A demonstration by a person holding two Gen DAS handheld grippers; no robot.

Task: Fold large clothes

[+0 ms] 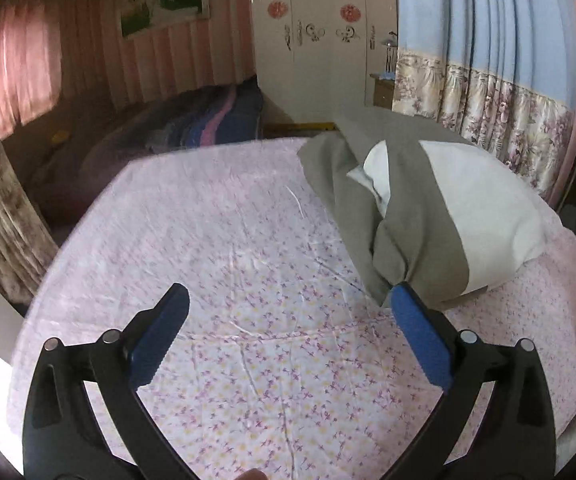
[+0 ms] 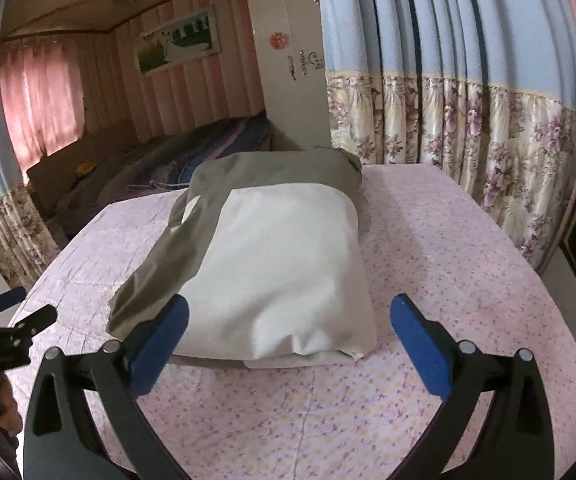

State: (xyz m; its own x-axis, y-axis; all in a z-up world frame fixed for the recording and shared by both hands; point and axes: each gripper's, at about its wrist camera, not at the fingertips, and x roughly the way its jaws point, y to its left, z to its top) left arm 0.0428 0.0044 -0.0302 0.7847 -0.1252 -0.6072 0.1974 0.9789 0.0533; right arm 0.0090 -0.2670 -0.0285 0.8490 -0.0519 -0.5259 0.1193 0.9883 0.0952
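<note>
A grey-and-white garment [image 2: 284, 264] lies folded in a thick bundle on the pink floral bed sheet [image 2: 427, 248]. In the left wrist view the garment [image 1: 427, 216] sits to the right, its near grey corner just past the right fingertip. My left gripper [image 1: 289, 300] is open and empty over bare sheet. My right gripper [image 2: 289, 312] is open and empty, hovering at the bundle's near edge with the white part between its fingers. The left gripper also shows at the far left of the right wrist view [image 2: 12, 320].
The sheet-covered surface [image 1: 208, 220] ends at its far edge before a dark striped bed [image 1: 192, 120]. A white wardrobe [image 1: 319, 48] stands behind. Blue and floral curtains [image 2: 467, 112] hang close along the right side.
</note>
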